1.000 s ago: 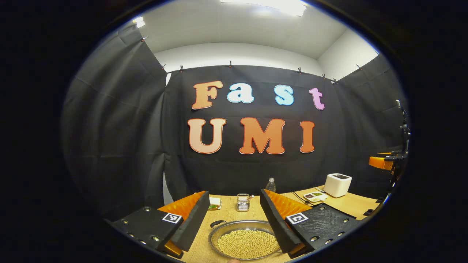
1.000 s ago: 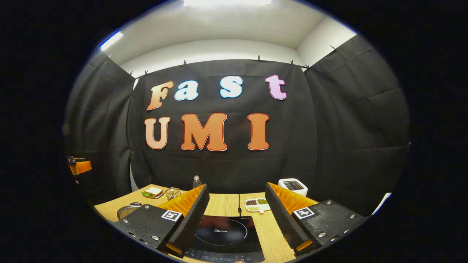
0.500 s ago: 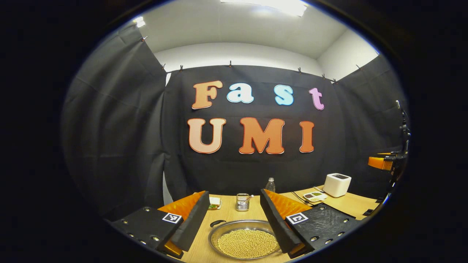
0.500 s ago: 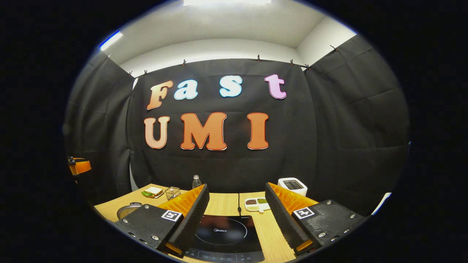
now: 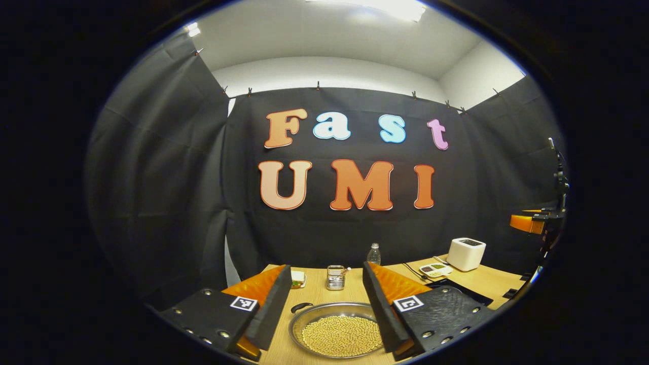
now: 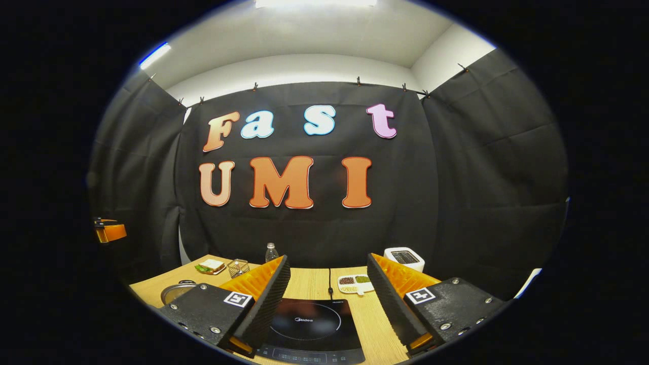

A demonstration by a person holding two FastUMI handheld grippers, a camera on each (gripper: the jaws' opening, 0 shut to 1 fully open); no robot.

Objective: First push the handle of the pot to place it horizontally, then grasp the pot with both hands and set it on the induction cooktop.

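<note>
A shallow steel pot (image 5: 298, 324) full of yellow beans sits on the wooden table, low in the left gripper view. Its black handle (image 5: 300, 306) sticks out at the pot's far left. My left gripper (image 5: 325, 267) hovers above the pot, open, nothing between its fingers. The black induction cooktop (image 6: 309, 324) lies flat on the table in the right gripper view. My right gripper (image 6: 328, 258) is open above it. The pot's rim (image 6: 174, 291) peeks out at the left there. The cooktop's dark edge (image 5: 469, 294) shows right of the pot.
At the table's back stand a water bottle (image 5: 373, 253), a small wire basket (image 5: 335, 277), a sandwich plate (image 6: 210, 266), a divided dish of beans (image 6: 355, 284) and a white boxy appliance (image 6: 404, 257). The cooktop's cord (image 6: 330, 279) runs toward the wall.
The left gripper view has shifted slightly, so the pot sits a little higher in it and the cooktop's edge has come in. The right gripper has hardly moved. Both stay open.
</note>
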